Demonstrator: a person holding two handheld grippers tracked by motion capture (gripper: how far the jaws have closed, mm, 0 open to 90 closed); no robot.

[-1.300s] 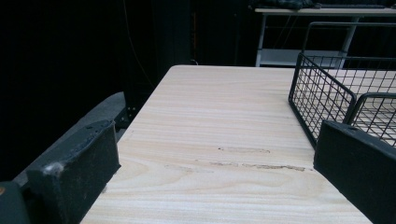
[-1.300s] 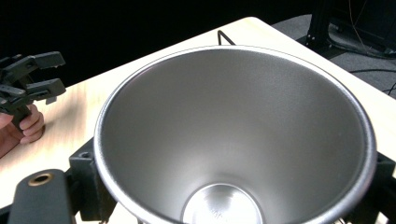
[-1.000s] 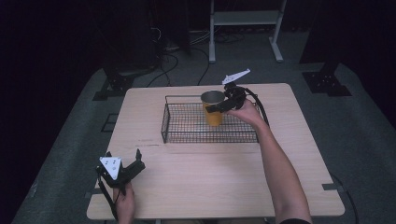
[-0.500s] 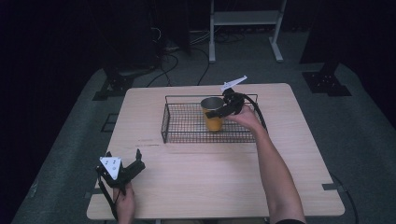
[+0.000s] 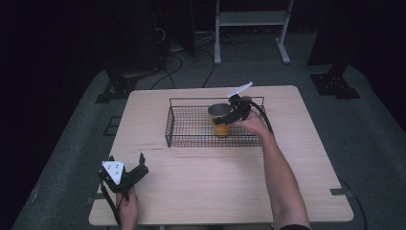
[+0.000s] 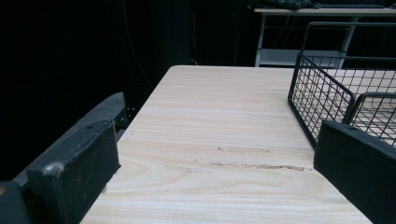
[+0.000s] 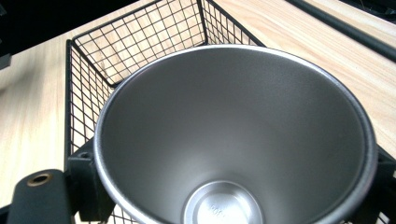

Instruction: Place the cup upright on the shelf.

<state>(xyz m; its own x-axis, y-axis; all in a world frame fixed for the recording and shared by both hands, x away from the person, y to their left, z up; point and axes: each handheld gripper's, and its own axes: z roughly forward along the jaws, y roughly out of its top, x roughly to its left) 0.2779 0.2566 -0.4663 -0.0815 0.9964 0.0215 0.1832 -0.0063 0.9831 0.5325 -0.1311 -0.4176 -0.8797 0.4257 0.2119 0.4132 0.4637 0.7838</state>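
Note:
An orange cup (image 5: 220,127) with a steel inside (image 7: 233,130) stands upright within the black wire basket (image 5: 168,130) at the table's far middle. My right gripper (image 5: 226,116) is shut on the cup near its rim, one jaw on each side of it (image 7: 233,191). Whether the cup rests on the basket floor I cannot tell. At the front left corner my left gripper (image 5: 126,162) is open and holds nothing. In the left gripper view (image 6: 215,158) it looks along the bare tabletop, with the basket's corner (image 6: 322,88) ahead on the right.
The light wooden table (image 5: 215,182) has free room in front of the basket and on both sides. A white metal frame (image 5: 251,19) and cables lie on the dark floor beyond the far edge.
My right gripper has brought the cup down and slightly nearer, deeper into the basket. The left gripper has stayed put.

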